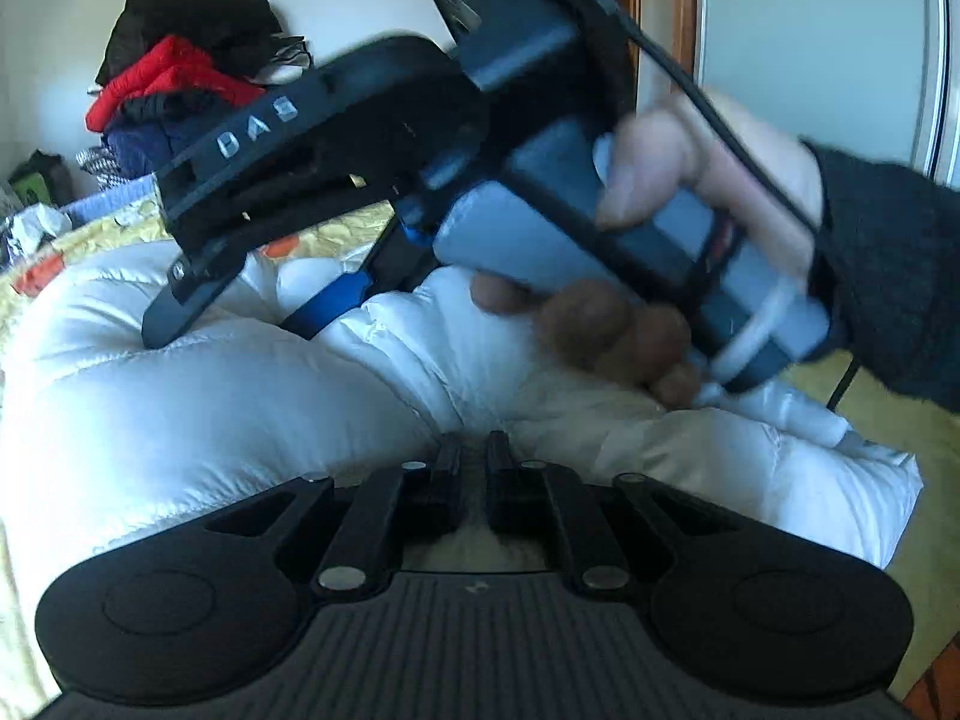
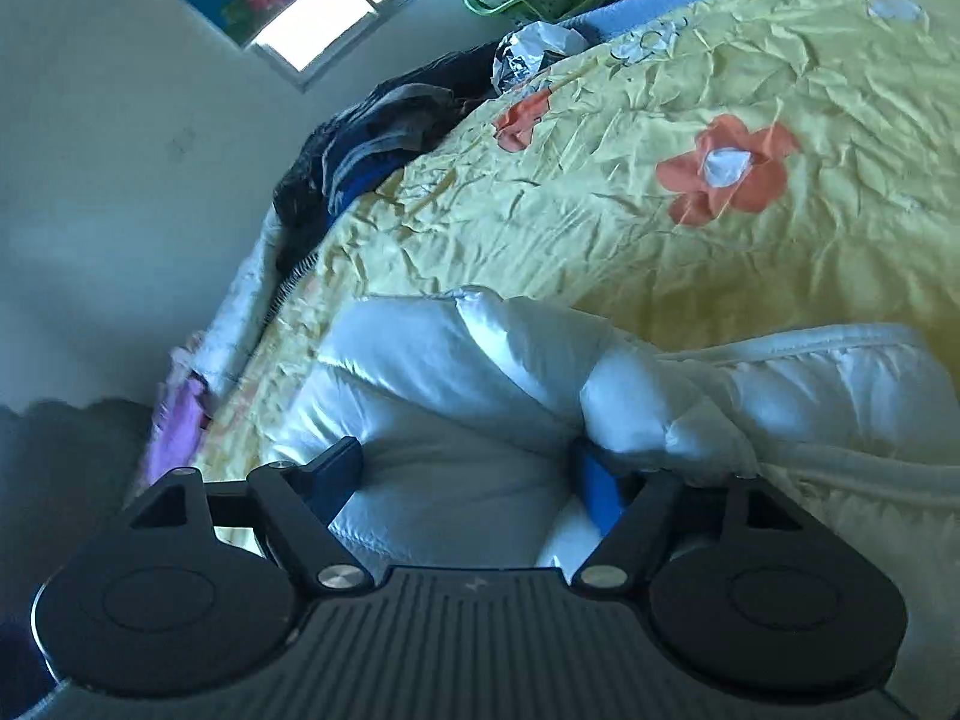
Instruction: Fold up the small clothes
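A white puffy down jacket (image 1: 198, 384) lies bunched on the yellow flowered bedspread (image 2: 660, 222). My left gripper (image 1: 474, 450) is shut, its fingers close together and pressed into a fold of the jacket near its middle. My right gripper (image 2: 468, 468) is open, its two fingers wide apart and pushed down onto the jacket (image 2: 456, 396). In the left wrist view the right gripper (image 1: 264, 306) shows from the side, held by a hand in a dark sleeve, its fingertips sunk in the white fabric.
A pile of red, black and blue clothes (image 1: 174, 84) sits at the far side of the bed against the wall. Dark clothes (image 2: 360, 144) and crumpled foil (image 2: 534, 54) lie along the bed's edge. A cable (image 1: 846, 378) hangs from the right gripper.
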The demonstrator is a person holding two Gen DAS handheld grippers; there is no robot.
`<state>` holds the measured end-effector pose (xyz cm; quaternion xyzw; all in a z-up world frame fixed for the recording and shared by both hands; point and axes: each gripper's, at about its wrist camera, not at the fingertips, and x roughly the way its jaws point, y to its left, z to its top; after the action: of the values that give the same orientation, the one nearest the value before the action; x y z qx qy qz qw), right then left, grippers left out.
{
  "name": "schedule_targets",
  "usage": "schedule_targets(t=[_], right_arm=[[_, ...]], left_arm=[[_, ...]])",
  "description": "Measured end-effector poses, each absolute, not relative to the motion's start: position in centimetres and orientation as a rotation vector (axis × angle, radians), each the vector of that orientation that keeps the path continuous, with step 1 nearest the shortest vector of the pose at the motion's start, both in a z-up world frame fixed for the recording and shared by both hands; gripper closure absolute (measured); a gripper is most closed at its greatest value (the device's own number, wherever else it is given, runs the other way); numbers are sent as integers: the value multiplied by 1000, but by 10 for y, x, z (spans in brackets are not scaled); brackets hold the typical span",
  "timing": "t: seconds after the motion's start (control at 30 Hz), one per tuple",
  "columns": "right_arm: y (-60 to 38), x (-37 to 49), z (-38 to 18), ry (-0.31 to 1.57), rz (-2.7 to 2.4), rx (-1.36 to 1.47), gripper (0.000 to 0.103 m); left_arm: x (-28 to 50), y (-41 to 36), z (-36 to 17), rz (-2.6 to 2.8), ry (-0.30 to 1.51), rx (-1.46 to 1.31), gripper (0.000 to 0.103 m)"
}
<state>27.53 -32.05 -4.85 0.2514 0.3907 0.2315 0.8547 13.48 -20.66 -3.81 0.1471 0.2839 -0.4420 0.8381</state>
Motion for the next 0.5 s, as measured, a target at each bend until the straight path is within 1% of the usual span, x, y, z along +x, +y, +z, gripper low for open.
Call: schedule_targets(t=[0.2,0.33,0.37,0.4,0.43,0.47,0.5], right_arm=[[-322,276,-55,813,484,524,28],[-331,251,-31,782,404,546,29],[-339,238,-22,746,385,571,28],[-350,222,-13,703,374,598,22],[-360,209,-7,670,368,618,17],[-371,195,-2,645,356,630,8],[-383,180,1,642,320,623,3]], left_arm=[[134,-198,-45,-927,540,277,97],[114,-182,-30,-866,482,237,95],[106,-171,-26,-846,458,212,92],[99,-158,-19,-823,424,195,91],[93,-142,-11,-799,384,180,83],[88,-125,-3,-776,355,163,63],[85,-107,4,-743,334,137,48]])
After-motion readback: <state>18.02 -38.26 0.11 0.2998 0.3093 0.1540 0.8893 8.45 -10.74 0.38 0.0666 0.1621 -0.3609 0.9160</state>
